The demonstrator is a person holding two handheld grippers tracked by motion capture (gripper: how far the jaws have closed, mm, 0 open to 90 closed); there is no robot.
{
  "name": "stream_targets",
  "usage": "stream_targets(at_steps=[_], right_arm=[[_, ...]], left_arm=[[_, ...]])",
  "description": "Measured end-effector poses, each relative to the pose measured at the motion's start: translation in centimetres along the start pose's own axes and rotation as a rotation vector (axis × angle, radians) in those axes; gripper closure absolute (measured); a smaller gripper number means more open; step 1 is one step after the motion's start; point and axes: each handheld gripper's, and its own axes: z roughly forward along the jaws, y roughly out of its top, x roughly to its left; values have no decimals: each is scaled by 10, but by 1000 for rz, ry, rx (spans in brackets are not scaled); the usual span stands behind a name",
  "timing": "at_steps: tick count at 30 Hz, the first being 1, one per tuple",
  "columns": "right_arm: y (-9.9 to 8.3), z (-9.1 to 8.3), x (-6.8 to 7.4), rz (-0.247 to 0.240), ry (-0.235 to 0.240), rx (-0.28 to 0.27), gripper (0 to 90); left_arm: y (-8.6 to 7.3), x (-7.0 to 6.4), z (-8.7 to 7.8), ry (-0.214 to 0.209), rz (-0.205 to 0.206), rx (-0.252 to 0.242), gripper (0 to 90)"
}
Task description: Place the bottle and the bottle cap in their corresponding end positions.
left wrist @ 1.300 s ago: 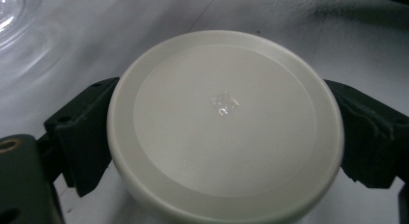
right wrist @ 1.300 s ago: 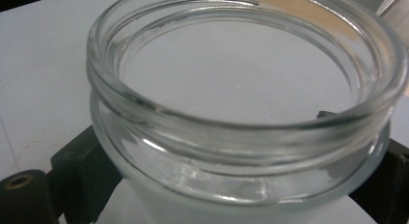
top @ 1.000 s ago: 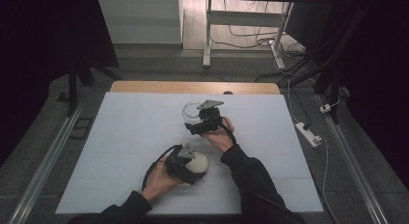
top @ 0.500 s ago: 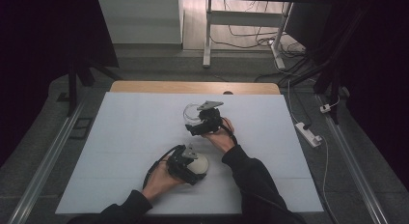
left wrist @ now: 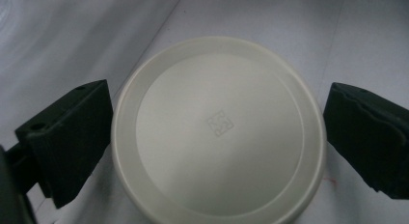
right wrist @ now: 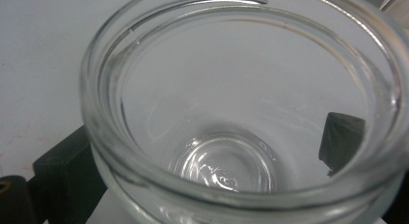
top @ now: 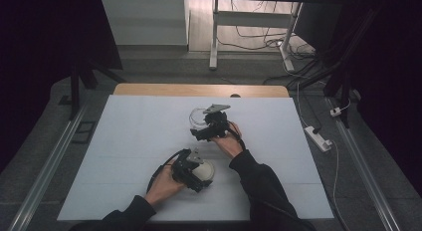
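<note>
A round white lid (left wrist: 219,79) lies flat on the white table cover, near the front middle (top: 206,173). My left gripper (left wrist: 217,137) straddles it, one black jaw against each side of its rim (top: 194,170). A clear glass jar (right wrist: 241,89), mouth toward the camera and with nothing inside, sits between the jaws of my right gripper (right wrist: 207,171). One finger (right wrist: 340,139) shows through the glass. From above, the jar (top: 197,117) is at the table's middle, with the right gripper (top: 203,127) shut on it from the near right.
The white table cover (top: 124,141) has a wooden strip (top: 199,89) along its far edge. A white power strip (top: 318,138) lies on the floor to the right. Metal rails (top: 47,171) run along both sides. Cables and a frame stand beyond the table.
Both hands have barely shifted. The left gripper stays at the lid and the right one at the jar.
</note>
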Motion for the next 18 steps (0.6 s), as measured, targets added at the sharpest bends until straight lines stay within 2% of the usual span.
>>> stream_targets(at_steps=[9,15,18], right_arm=[[-1,-8,1,13,-3,11,5],[-3,-15,2,39,2,33,2],[-5,-21,1,54,24,54,2]], left_arm=[[-1,1,-8,-3,-24,-18,0],[-1,-1,-16,-30,-35,-45,0],[-2,-2,-20,-46,-47,-55,0]])
